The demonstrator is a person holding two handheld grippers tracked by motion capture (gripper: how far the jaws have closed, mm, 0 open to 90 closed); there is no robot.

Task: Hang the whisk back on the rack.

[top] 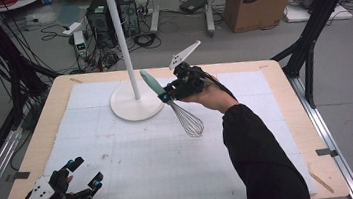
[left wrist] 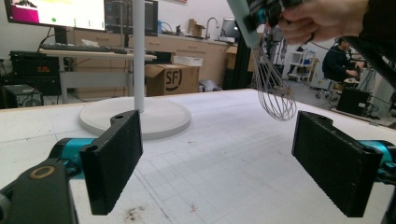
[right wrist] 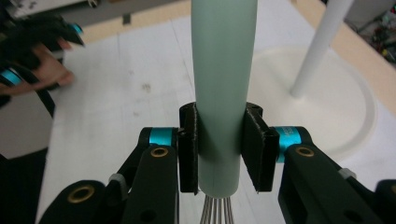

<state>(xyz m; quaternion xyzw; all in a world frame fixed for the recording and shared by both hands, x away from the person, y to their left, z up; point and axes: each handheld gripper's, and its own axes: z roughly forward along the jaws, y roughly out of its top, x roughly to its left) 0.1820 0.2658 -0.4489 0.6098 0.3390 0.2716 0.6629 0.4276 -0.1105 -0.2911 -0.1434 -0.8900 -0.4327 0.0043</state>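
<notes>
Bench (top: 54, 106): pale wood top under a white gridded mat (top: 137, 169), lightly stained near the front left.

Stand (top: 128, 59): white pole on a round white base, at the back of the mat, left of centre. Its base and pole also appear in the left gripper view (left wrist: 140, 112) and the right gripper view (right wrist: 336, 93).

Whisk (top: 175, 107): pale green handle, bare wire head. Held in the air above the mat, just right of the stand's base, tilted with the handle up toward the back left and the wires down toward the front right. Not touching the mat.

Right gripper (top: 166, 95): above mid-bench, jaws closed tight on the whisk's handle near its lower end; in the right gripper view (right wrist: 219, 154) both black pads press against the handle, wires emerging below.

Left gripper (top: 85, 174): at the front left corner of the mat, low over it. Jaws spread wide with nothing between them (left wrist: 217, 163); the whisk (left wrist: 275, 88) hangs ahead of it.
</notes>
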